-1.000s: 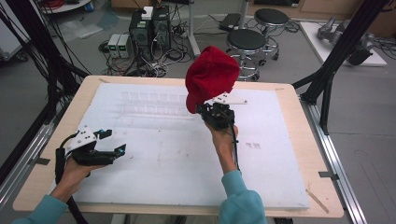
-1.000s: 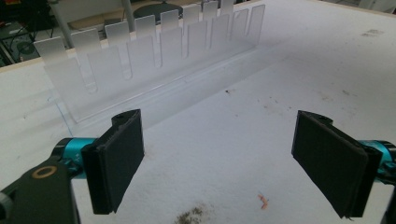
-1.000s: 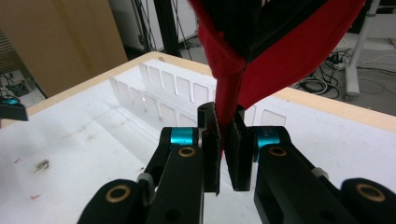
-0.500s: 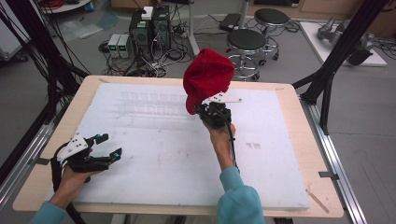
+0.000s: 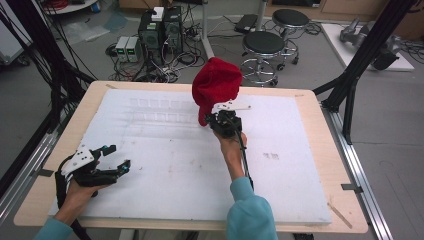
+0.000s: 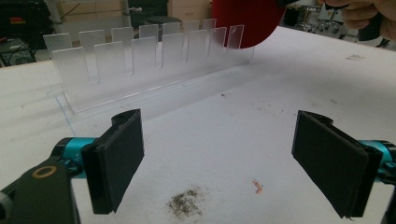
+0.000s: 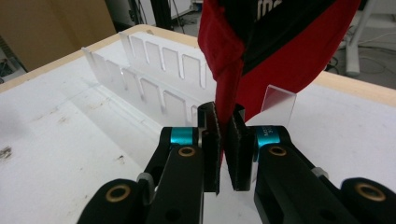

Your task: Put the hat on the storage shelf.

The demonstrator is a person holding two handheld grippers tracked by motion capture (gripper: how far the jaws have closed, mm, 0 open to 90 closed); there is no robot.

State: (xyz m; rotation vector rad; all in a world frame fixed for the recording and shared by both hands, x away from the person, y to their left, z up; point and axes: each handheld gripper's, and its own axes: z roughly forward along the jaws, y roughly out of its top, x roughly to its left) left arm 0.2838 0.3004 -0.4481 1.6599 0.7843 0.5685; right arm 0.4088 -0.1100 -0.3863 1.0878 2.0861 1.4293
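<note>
Left gripper (image 5: 112, 167) sits low at the near-left of the pad (image 5: 165, 175), jaws spread wide, nothing between them; its own view shows bare pad with a dark smudge (image 6: 184, 203) and a small orange scrap (image 6: 257, 185) just ahead.

Right gripper (image 7: 224, 140) is mid-table, clamped on a fold at the red hat's (image 5: 216, 87) edge. The hat is held up off the pad, above the right end of the clear rack (image 6: 154, 60).

Risks, as I read it:
- The grip is on a thin strip of fabric near the jaw tips. Knit could creep out under the hat's own weight, or on a quick swing.
- The hat hangs close over the rack's upright tabs. Coming down off-line, it could snag a tab or shove the rack, which looks light and unfixed.
- The left gripper is well apart from the hat, so it offers no support if the hat slips.

Hard to tell:
- The rack is nearly invisible from the high view; faint outlines only.
- The hat hides the rack's right end in both gripper views; contact with a tab can't be judged.
- How deep the fold sits in the jaws is unclear.
- Print inside the hat is cut off, unreadable.
</note>
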